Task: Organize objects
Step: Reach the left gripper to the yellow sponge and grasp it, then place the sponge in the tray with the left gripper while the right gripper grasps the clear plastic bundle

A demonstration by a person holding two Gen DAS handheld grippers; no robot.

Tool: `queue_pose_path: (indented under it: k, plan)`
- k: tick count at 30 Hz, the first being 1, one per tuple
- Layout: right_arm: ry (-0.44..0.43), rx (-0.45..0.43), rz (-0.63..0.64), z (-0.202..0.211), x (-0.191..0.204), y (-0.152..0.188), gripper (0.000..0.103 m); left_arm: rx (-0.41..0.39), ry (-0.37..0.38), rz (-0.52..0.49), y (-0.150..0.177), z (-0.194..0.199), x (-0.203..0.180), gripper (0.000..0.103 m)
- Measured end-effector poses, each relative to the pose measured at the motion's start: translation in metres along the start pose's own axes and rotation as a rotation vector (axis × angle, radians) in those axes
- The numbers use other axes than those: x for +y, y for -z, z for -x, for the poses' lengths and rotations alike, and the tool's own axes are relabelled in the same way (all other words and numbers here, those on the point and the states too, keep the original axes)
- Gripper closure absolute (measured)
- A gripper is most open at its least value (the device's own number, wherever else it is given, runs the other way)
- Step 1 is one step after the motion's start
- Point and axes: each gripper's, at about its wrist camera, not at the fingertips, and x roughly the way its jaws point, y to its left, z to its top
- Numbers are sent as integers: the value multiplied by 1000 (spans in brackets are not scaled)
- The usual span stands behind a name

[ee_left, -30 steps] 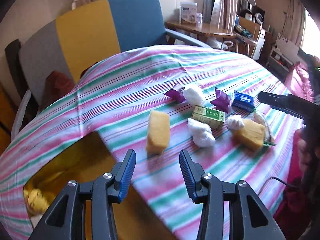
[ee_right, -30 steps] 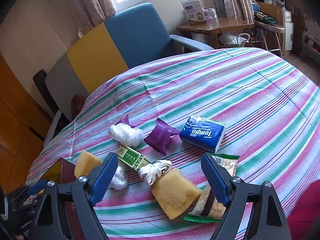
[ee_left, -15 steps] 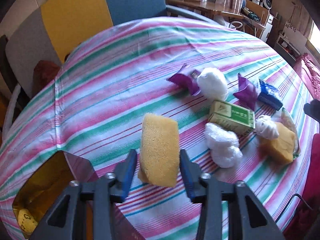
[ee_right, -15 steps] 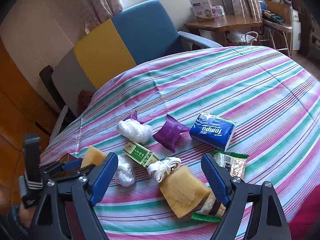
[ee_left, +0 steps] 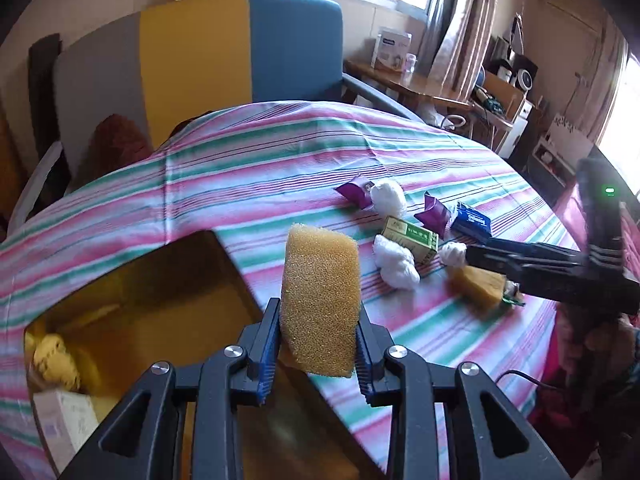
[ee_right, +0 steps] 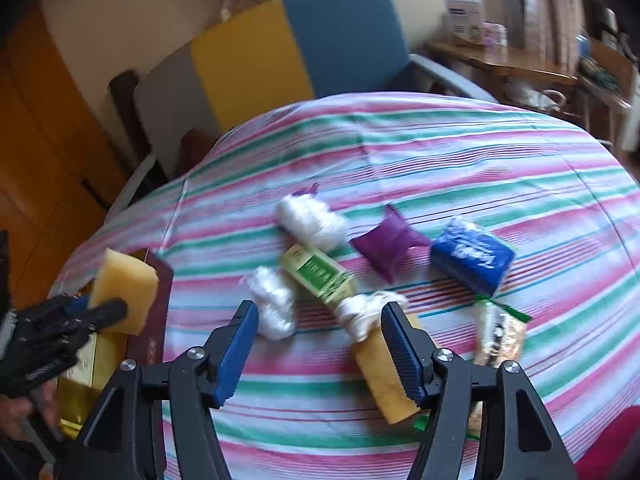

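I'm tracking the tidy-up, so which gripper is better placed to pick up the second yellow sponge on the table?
Right. The right gripper is open just above that sponge, while the left gripper is shut on another sponge.

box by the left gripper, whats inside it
The box is open, with a gold lining. At its near left corner lie a lumpy yellow thing and a pale packet. The left gripper and its sponge hide the right part.

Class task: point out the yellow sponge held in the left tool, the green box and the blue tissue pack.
yellow sponge point(ee_left: 320, 296), left wrist view, middle of its front face.
green box point(ee_left: 410, 238), left wrist view, top face.
blue tissue pack point(ee_right: 472, 256), right wrist view, top face.
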Motion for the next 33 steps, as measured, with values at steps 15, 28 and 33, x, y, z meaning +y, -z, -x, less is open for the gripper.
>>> queue_pose_path:
  k: [15, 28, 33]
  plan:
    - [68, 196, 64, -87, 46, -19, 46, -45, -33, 182, 78, 85, 66, 71]
    - [119, 235, 222, -85, 78, 16, 75, -11, -211, 419, 174, 137, 153, 71]
    - [106, 229, 242, -79, 79, 31, 75, 12, -213, 423, 184, 130, 152, 71]
